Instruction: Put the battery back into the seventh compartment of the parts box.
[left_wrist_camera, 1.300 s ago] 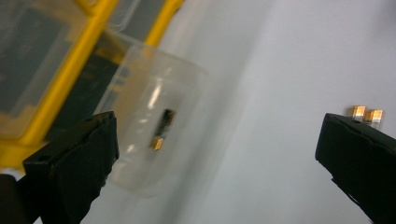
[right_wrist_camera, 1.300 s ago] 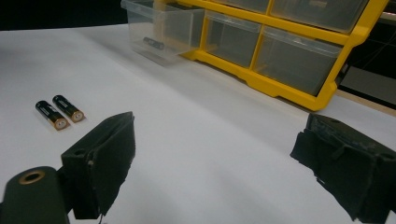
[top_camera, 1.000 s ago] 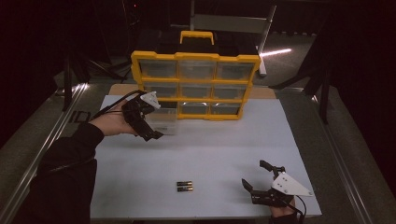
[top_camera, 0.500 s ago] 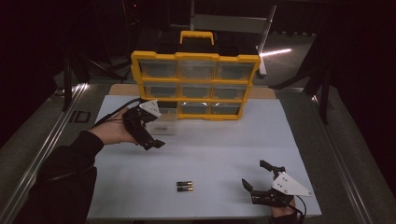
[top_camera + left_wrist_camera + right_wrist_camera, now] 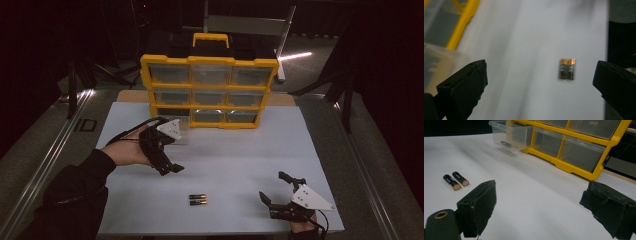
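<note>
Your left claw (image 5: 172,167) hangs left of centre in the high view, released, jaws wide apart and gripping nothing. In the left gripper view the two batteries (image 5: 567,69) lie side by side, touching, right of centre between the jaws but farther off, on the white surface (image 5: 529,37). In the high view they sit low in the middle of the frame, between both claws. Your right claw (image 5: 276,196) rests at the lower right on the surface, also released and empty. The yellow organizer (image 5: 210,92) stands at upper centre, its lower left drawer (image 5: 511,135) pulled out, with one battery (image 5: 506,144) inside
</note>
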A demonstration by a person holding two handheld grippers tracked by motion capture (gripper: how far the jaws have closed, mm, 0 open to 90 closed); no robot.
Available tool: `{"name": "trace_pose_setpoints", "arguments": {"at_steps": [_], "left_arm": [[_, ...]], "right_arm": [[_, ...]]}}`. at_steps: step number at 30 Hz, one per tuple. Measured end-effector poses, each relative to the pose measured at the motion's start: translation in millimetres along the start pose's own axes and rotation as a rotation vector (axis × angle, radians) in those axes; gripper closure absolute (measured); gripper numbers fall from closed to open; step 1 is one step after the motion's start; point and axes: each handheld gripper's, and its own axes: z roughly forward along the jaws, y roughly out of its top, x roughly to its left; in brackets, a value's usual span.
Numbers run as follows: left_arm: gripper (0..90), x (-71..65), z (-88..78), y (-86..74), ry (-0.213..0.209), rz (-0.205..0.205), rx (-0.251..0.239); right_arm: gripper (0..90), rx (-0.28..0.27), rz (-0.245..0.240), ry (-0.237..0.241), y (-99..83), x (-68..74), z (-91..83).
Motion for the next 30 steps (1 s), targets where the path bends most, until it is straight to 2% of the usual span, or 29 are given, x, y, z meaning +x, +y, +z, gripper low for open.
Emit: {"name": "trace_pose_setpoints", "arguments": {"at_steps": [1, 2, 7, 11, 25, 30], "left_arm": [[0.0, -1.7, 0.6, 0.1, 0.006, 0.0, -0.003], [0.0, -3.2, 1.1, 0.0, -0.01, 0.003, -0.006], [0.0, -9.8, 5.9, 0.2, 0.002, 0.021, 0.0], [0.0, -14.3, 11.1, 0.8, -0.012, 0.035, -0.003], [0.0, -34.2, 37.5, 3.2, -0.05, 0.084, -0.022], [0.5, -40.1, 45.5, 2.1, -0.05, 0.101, -0.03]], "right_arm": [[10.3, 0.001, 0.0, -0.001, 0.0, 0.0, 0.0], [10.3, 0.0, 0.0, -0.001, 0.1, 0.0, -0.1], [10.4, 0.001, 0.0, -0.001, 0.0, -0.1, -0.1], [10.3, 0.001, -0.001, 0.001, 0.1, 0.2, 0.0], [10.3, -0.001, -0.003, 0.003, -0.4, 0.0, 0.4], [10.3, 0.001, -0.004, 0.005, -0.5, 0.4, 0.7]]}}
